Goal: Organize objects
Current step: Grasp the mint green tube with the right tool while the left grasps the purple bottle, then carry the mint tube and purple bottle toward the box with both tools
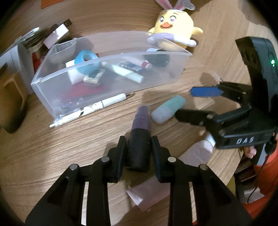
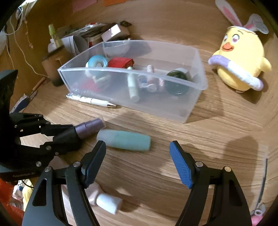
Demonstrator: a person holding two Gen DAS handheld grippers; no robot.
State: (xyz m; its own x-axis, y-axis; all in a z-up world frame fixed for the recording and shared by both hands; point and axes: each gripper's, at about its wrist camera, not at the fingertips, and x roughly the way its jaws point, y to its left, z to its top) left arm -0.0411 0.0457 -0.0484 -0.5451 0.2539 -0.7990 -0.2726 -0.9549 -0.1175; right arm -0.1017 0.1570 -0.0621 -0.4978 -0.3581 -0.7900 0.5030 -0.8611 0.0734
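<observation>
This looks like a home, at a lived-in desk or dressing table rather than a lab or shop. The wooden tabletop (image 2: 173, 156) carries a clear plastic bin (image 2: 191, 104) filled with small personal things: tape rolls, tubes, a dark round jar. Beside the bin's right end sits a yellow chick plush toy (image 2: 241, 60) with rabbit ears. Just in front of the bin lie a white pen (image 2: 90, 100) and cosmetic-type bottles, among them a teal bottle (image 2: 125, 140). Behind the bin's left corner, small boxes and papers (image 2: 97, 33) pile up untidily, and coloured sticky notes (image 2: 85, 4) hang on the wall above.
</observation>
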